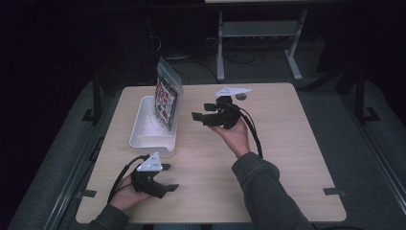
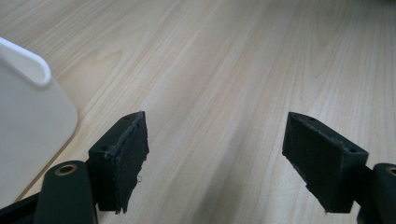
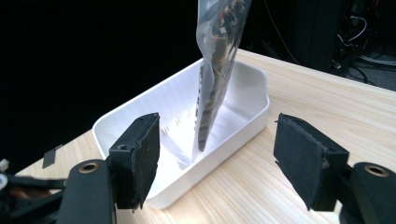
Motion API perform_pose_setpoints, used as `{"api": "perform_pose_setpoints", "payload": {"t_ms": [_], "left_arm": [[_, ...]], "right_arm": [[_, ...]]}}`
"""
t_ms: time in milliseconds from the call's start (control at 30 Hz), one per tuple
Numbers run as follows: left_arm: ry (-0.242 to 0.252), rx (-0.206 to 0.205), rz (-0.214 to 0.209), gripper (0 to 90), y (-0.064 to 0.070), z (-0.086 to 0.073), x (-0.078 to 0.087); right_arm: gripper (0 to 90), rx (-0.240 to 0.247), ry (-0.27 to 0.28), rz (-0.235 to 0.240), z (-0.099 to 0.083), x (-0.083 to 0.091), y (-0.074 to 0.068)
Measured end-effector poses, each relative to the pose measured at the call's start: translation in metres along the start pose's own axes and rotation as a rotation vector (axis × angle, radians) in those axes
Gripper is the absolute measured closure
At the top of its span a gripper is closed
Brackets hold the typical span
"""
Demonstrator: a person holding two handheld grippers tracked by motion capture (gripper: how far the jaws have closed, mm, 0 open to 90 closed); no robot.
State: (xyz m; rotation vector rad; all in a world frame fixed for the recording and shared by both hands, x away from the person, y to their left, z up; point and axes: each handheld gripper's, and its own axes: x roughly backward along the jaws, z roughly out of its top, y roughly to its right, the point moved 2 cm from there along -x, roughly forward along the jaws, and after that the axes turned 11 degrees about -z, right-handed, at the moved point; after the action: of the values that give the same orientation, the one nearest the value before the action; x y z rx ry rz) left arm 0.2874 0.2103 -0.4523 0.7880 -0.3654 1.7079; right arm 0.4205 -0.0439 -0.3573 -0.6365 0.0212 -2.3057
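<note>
Resting low at the near-left part of the wooden table (image 1: 287, 143), the left gripper (image 1: 165, 178) sits just in front of the white tray (image 1: 139, 129), in a hand (image 1: 125, 194) that comes in over the near edge. Its jaws stand wide apart, nothing between them; in the left gripper view (image 2: 215, 163) only bare wood grain lies in the gap, and the tray's rounded near corner (image 2: 28, 121) shows just to the side of one jaw, not touching it. Bare tabletop runs on beyond the jaws.

Farther back, right of the tray, the right gripper (image 1: 197, 116) is held above the table by the other hand (image 1: 235, 136), jaws pointing toward the tray's right wall. Jaws spread wide, holding nothing, touching nothing. In the right gripper view (image 3: 217, 158) the tray (image 3: 140, 116) lies ahead between the two pads, a strip of bare wood between the tray wall and the jaws.

Clear plastic bag (image 1: 167, 98) with printed, coloured contents stands on edge in the tray, lower end down inside, upper part rising above the rim and leaning against the right wall. In the right gripper view the bag (image 3: 217, 70) is seen edge-on, near upright, its bottom inside the tray.

Room: the table right of the tray is open out to the right edge. Tray sits close to the table's left edge; far edge of the table lies just behind it. Beyond is a dark floor with cables and a grey frame (image 1: 258, 33).
</note>
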Motion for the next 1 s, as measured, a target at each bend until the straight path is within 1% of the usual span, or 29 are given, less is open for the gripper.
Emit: {"api": "perform_pose_setpoints", "payload": {"t_ms": [100,167,200,300,433,500,567,600,633,767,833,900,1000], "left_arm": [[0.000,0.002,-0.001,21.8,0.000,0.000,0.000],[0.000,0.005,-0.001,21.8,-0.001,0.000,-0.001],[-0.001,0.004,-0.001,21.8,-0.001,0.000,-0.001],[0.001,0.005,0.001,21.8,-0.001,0.000,-0.001],[-0.002,0.004,0.001,21.8,-0.001,0.000,-0.001],[-0.004,0.003,0.002,21.8,0.000,0.000,-0.002],[-0.002,0.002,0.004,21.8,0.000,0.000,-0.002],[-0.003,0.001,0.004,21.8,0.000,0.001,-0.002],[-0.001,0.002,0.003,21.8,0.000,0.001,-0.003],[-0.006,-0.002,0.004,21.8,0.001,0.001,-0.003],[-0.004,0.000,0.004,21.8,0.001,0.001,-0.004],[-0.004,0.001,0.005,21.8,0.001,0.001,-0.004],[-0.002,0.003,0.004,21.8,0.001,0.001,-0.004]], "right_arm": [[29.9,-0.001,0.002,0.004,-0.002,0.005,0.003],[29.5,0.005,0.000,-0.010,-0.004,0.009,0.005],[29.4,0.010,0.004,-0.012,-0.006,0.011,0.007],[29.5,0.004,0.008,-0.009,-0.010,0.017,0.011],[27.8,0.014,0.006,-0.017,-0.014,0.025,0.017],[27.6,0.003,0.004,-0.012,-0.016,0.029,0.020],[27.5,0.007,-0.005,-0.016,-0.018,0.034,0.024],[27.3,-0.013,-0.006,-0.013,-0.021,0.038,0.028],[27.3,-0.013,-0.006,-0.013,-0.021,0.038,0.028],[26.2,-0.032,-0.006,-0.015,-0.026,0.048,0.036],[25.8,-0.031,-0.004,-0.018,-0.027,0.051,0.037],[25.5,-0.031,-0.014,-0.017,-0.029,0.055,0.039],[25.3,-0.035,-0.009,-0.018,-0.033,0.063,0.043]]}}
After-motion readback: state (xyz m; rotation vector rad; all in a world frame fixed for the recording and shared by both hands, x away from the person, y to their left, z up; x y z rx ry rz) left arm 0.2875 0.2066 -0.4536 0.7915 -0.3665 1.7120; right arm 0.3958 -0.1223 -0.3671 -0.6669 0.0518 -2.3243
